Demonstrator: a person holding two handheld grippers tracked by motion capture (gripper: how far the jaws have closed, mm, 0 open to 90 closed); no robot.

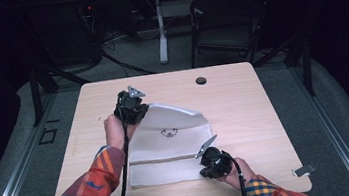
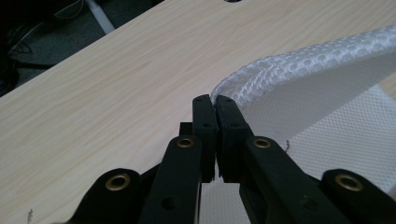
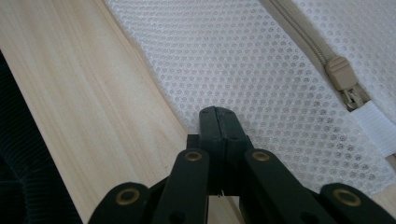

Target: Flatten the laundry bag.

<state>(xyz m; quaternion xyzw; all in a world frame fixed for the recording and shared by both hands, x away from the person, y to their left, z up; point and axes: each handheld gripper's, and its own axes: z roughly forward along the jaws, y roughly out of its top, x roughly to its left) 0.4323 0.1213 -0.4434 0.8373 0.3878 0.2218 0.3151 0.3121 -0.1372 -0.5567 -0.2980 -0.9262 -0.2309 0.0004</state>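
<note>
A white mesh laundry bag (image 1: 168, 144) is lying on the light wooden table (image 1: 244, 104), a little toward the person's side of the table's middle, and serves as the landmark here.

Left gripper (image 1: 135, 105) is sitting at the bag's far left corner. In the left gripper view its jaws are pressed together on the rolled mesh edge (image 2: 261, 77), pinching it; that corner is lifted off the table and is curling over the rest of the bag. The left hand (image 1: 114, 130) is gripping the tool just left of the bag.

Right gripper (image 1: 209, 160) is sitting at the bag's near right corner. In the right gripper view its jaws are closed tight, tips resting on the mesh (image 3: 243, 70) just inside the bag's near edge; they appear to be clamping the fabric, though the fold between the pads is hidden. The beige zipper (image 3: 299, 32) is running across the bag beyond the jaws, with its slider (image 3: 341, 72) parked at the end by a white tab (image 3: 376, 123).

A small dark printed mark (image 1: 169, 132) is showing near the bag's centre. A round dark grommet (image 1: 201, 80) is sitting in the table beyond the bag's far edge. Plaid sleeves (image 1: 93, 188) are entering from the near side of the bag.
</note>
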